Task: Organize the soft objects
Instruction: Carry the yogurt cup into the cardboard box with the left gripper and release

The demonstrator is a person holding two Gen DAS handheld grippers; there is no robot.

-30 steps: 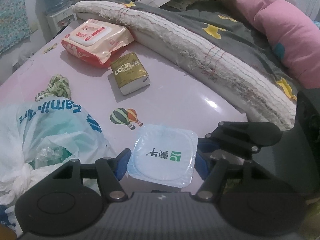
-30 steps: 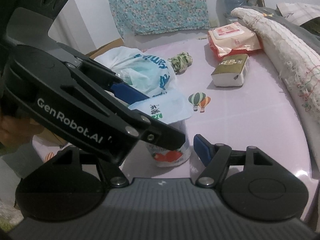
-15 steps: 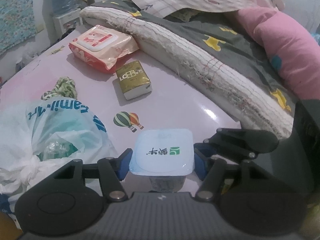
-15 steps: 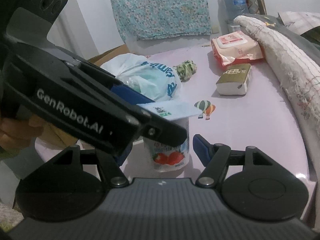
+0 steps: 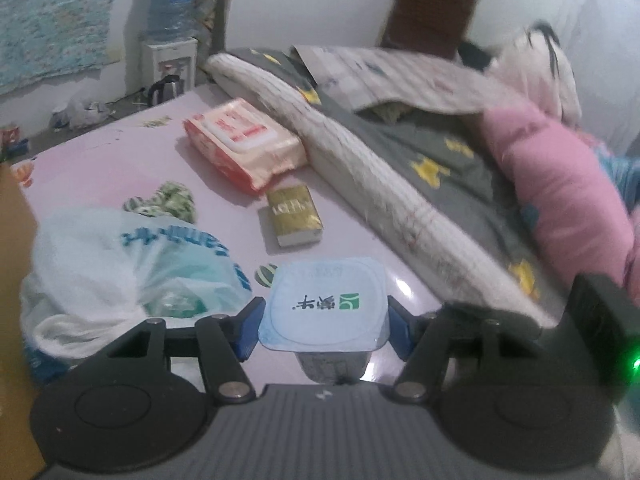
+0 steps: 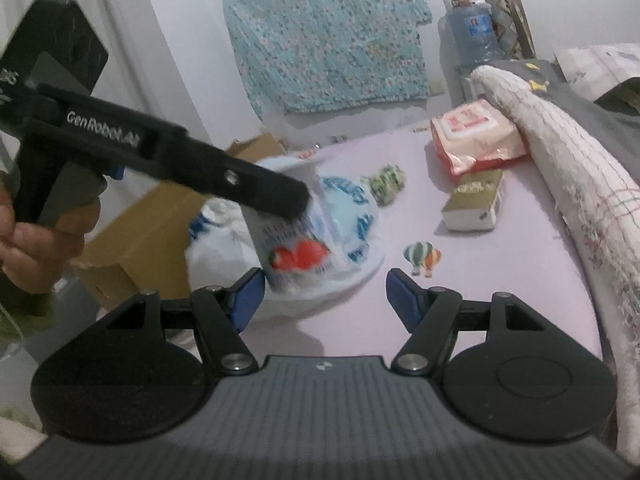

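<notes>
A strawberry yogurt cup (image 5: 326, 306) with a pale blue foil lid sits between the blue pads of my left gripper (image 5: 324, 328), which is shut on it. The right wrist view shows the same cup (image 6: 296, 252) tilted and off the pink tabletop, in front of a white plastic bag (image 6: 352, 216). My right gripper (image 6: 324, 300) stands open below it, nothing between its fingers. On the table lie a wet-wipes pack (image 5: 240, 140), a gold tissue pack (image 5: 294, 216), a green-and-white cloth bundle (image 5: 164, 202) and the plastic bag (image 5: 132, 264).
A rolled white blanket (image 5: 360, 168), a grey quilt and a pink pillow (image 5: 560, 184) run along the table's right side. A cardboard box (image 6: 152, 232) stands off the left edge. A person's hand (image 6: 36, 240) holds the left gripper. A water dispenser (image 5: 172, 20) stands at the far wall.
The left gripper has lifted the yogurt cup off the table and tilted it in front of the plastic bag. The right gripper has risen slightly and stays open.
</notes>
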